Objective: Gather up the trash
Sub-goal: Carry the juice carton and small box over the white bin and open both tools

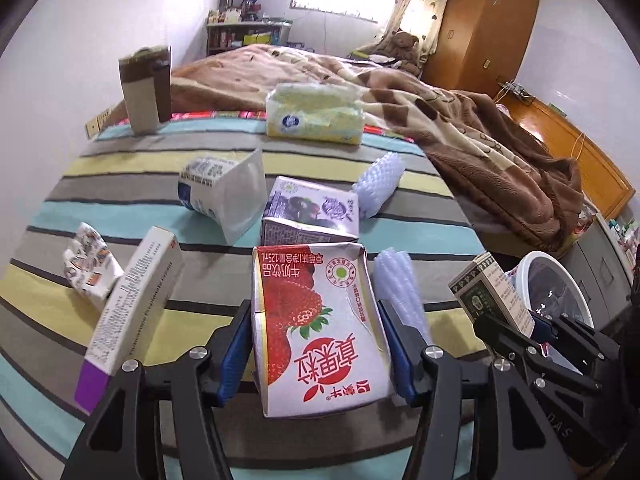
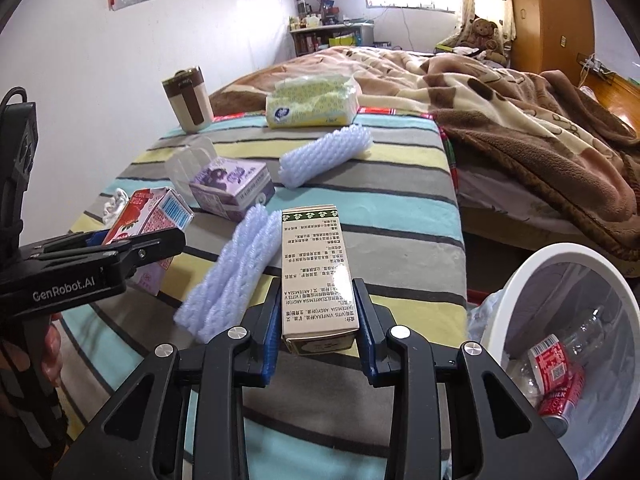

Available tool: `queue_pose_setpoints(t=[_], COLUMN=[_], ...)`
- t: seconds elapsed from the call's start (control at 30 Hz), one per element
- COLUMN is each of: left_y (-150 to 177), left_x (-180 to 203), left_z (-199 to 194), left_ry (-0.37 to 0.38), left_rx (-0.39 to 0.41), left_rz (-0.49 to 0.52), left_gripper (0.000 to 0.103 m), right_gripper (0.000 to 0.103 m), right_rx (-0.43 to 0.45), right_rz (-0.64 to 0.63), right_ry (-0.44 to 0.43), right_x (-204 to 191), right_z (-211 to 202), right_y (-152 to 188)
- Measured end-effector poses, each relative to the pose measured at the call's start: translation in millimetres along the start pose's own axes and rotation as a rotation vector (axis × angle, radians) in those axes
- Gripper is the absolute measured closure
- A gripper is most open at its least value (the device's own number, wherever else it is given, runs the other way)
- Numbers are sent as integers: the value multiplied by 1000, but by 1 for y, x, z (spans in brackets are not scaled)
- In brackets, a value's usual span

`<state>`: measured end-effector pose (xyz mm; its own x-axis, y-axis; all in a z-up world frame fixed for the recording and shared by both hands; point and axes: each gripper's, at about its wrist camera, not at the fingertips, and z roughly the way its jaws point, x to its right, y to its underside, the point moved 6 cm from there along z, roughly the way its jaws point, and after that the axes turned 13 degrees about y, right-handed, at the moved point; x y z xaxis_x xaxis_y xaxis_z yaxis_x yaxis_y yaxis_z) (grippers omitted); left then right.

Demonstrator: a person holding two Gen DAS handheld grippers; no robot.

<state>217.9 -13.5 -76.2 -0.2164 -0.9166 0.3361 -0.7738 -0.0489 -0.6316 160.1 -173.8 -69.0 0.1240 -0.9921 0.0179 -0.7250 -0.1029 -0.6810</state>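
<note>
Left gripper: jaws roughly half open and clamped on the two sides of a strawberry milk carton, blue pads flat against it. The carton is white and red with a strawberry picture, its top corner dented; it is held above the striped cloth.

Right gripper: jaws narrow, closing, with blue pads pressed on the sides of a slim green-and-cream box printed with small text. The box points away from the camera, over the cloth's right edge, near the white bin.

Count on the cloth: two white foam net sleeves, one just left of the right gripper, one nearer the far edge. One purple drink carton at mid-cloth, lying on its side. One clear plastic package beside it, tipped over. One white-and-purple box near the left edge, tilted. One crumpled printed wrapper beside that box. One yellow tissue pack and one brown-and-cream cup, upright, at the far edge.

The bin stands off the cloth's right edge, lined with a clear bag. One clear bottle with a red label and one red can show inside; anything deeper is hidden.
</note>
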Motion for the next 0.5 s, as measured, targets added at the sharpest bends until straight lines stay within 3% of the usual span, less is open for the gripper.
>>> queue_pose_setpoints(t=[0.5], left_y=[7], left_x=[47], left_z=[-53], left_ry=[36], left_rx=[84], left_rz=[86], left_gripper=[43], right_gripper=[70], right_rx=[86], right_rz=[54], right_ry=[9], right_x=[14], right_z=[-45], right_y=[0])
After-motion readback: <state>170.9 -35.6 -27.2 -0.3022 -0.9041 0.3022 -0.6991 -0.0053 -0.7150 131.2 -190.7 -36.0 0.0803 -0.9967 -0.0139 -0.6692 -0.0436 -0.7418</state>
